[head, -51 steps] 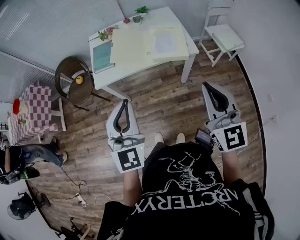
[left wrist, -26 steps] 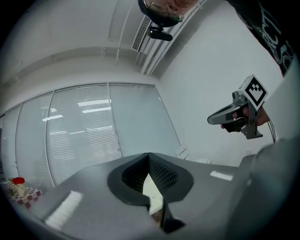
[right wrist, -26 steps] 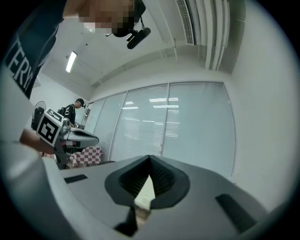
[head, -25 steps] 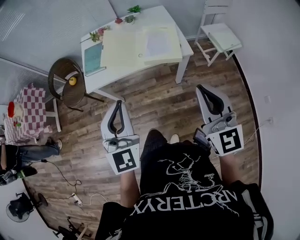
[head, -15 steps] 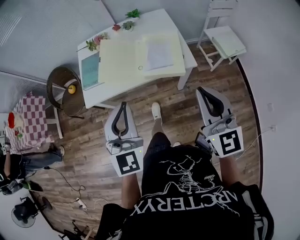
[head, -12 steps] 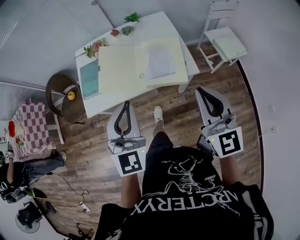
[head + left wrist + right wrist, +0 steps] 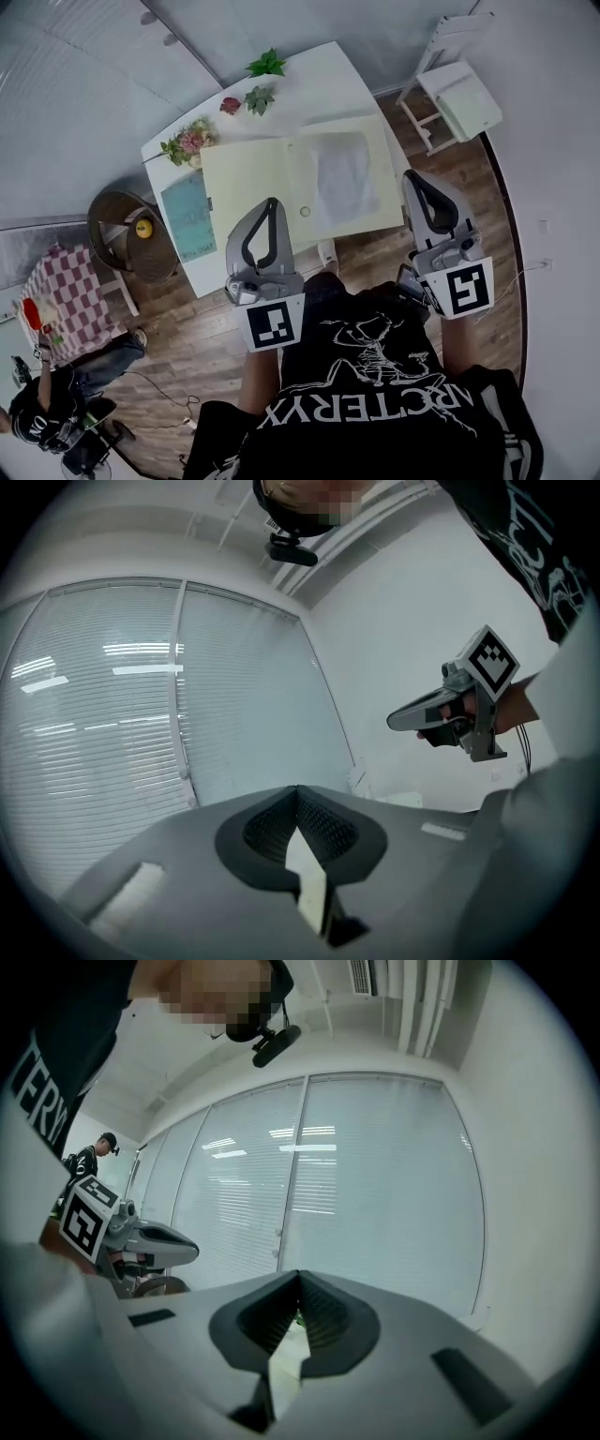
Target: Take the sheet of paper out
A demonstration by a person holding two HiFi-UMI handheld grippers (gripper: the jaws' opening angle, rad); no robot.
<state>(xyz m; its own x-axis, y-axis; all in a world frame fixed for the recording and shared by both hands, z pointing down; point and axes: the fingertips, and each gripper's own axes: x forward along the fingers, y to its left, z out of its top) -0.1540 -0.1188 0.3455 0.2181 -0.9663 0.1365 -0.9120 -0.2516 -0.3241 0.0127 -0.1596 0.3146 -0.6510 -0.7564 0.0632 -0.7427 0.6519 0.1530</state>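
Table (image 7: 319,80) and folder (image 7: 246,180) now nearer

Clear space over folder (image 7: 251,192), plants (image 7: 260,97) along far edge of table (image 7: 323,84)

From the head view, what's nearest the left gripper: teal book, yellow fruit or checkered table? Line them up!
1. Teal book, just left of the left gripper.
2. Yellow fruit, on the round chair.
3. Checkered table, far lower left.
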